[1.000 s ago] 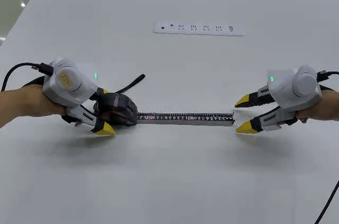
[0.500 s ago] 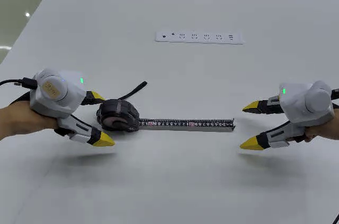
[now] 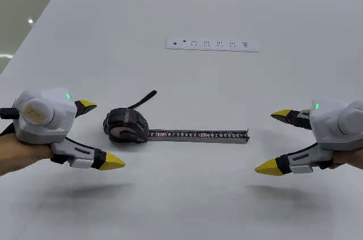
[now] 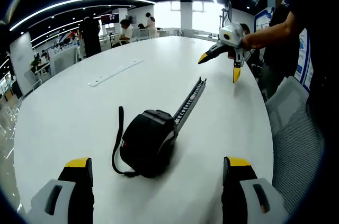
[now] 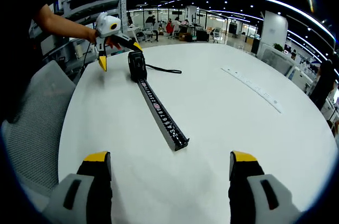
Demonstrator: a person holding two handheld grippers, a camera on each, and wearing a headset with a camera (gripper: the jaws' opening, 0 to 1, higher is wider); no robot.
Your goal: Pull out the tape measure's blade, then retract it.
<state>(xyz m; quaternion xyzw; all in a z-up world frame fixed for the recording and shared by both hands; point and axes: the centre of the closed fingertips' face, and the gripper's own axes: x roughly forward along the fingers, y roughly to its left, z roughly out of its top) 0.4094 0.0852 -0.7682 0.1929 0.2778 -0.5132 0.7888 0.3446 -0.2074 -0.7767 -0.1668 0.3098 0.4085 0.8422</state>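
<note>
A black tape measure [image 3: 126, 125] lies on the white table [image 3: 187, 194], its blade [image 3: 198, 134] pulled out to the right and resting flat. Its wrist strap [image 3: 142, 99] trails behind it. My left gripper [image 3: 96, 132] is open, a short way left of the case and apart from it. My right gripper [image 3: 275, 140] is open too, to the right of the blade's tip [image 3: 246, 134] with a gap between. The left gripper view has the case [image 4: 148, 142] ahead between the yellow fingertips [image 4: 78, 163]. In the right gripper view the blade's end [image 5: 179, 142] lies ahead of the open jaws.
A white power strip [image 3: 211, 44] lies flat farther back on the table. The table's left edge [image 3: 34, 27] runs beside a glossy floor. In the gripper views, a grey mesh chair [image 5: 32, 113] stands by the table and people sit in the office behind.
My left gripper has let go of the tape measure's case and drawn back to the left. The right gripper has backed away to the right from the blade's tip. The blade stays extended.
</note>
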